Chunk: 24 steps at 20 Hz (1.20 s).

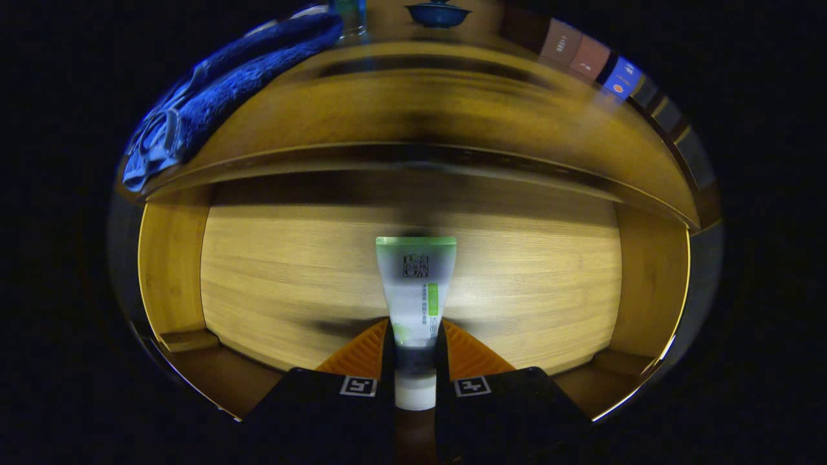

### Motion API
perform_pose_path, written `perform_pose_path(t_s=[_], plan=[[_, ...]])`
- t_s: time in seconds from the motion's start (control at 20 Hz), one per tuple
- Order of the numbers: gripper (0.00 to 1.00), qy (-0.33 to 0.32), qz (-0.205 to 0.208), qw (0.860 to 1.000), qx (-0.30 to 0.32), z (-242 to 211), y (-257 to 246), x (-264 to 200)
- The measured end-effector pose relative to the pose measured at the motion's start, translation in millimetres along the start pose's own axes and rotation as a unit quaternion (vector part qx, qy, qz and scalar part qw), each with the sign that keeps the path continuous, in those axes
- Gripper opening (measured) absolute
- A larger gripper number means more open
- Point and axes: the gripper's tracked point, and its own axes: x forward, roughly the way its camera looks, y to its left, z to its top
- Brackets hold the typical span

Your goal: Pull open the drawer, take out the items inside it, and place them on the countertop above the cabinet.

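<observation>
Tube label too small to read; its lower body hidden between the claw fingers — desk grain beyond smeared by blur.

Tube between tool fingers, above open drawer; towel on countertop beyond.

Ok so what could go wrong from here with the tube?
The gripper is shut on the tube near its cap end, so the long free end could swing or slip out during the lift. The countertop edge overhangs the open drawer, so the tube may clip it. The towel takes up one side of the countertop.
</observation>
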Motion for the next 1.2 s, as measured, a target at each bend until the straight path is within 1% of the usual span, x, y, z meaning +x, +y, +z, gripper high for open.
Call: perform_pose_path(t_s=[0.1, 0.3, 0.4, 0.55, 0.7, 0.8, 1.0, 1.1, 1.2], plan=[[0.28, -0.017, 0.016, 1.000, 0.018, 0.2, 4.0, -15.4], [0.28, -0.073, 0.027, 0.996, 0.032, 15.9, -8.5, -42.9], [0.28, -0.106, 0.019, 0.993, 0.039, 23.1, -15.1, -58.4], [0.28, -0.137, 0.028, 0.988, 0.061, 31.1, -17.1, -84.6], [0.28, -0.149, 0.043, 0.985, 0.077, 37.1, -16.3, -107.9], [0.28, -0.155, 0.048, 0.983, 0.081, 49.7, -19.8, -119.9], [0.28, -0.167, 0.048, 0.980, 0.101, 86.1, -31.3, -135.5], [0.28, -0.163, 0.050, 0.979, 0.109, 107.7, -32.7, -135.3], [0.28, -0.162, 0.049, 0.980, 0.102, 133.2, -33.2, -130.0]])
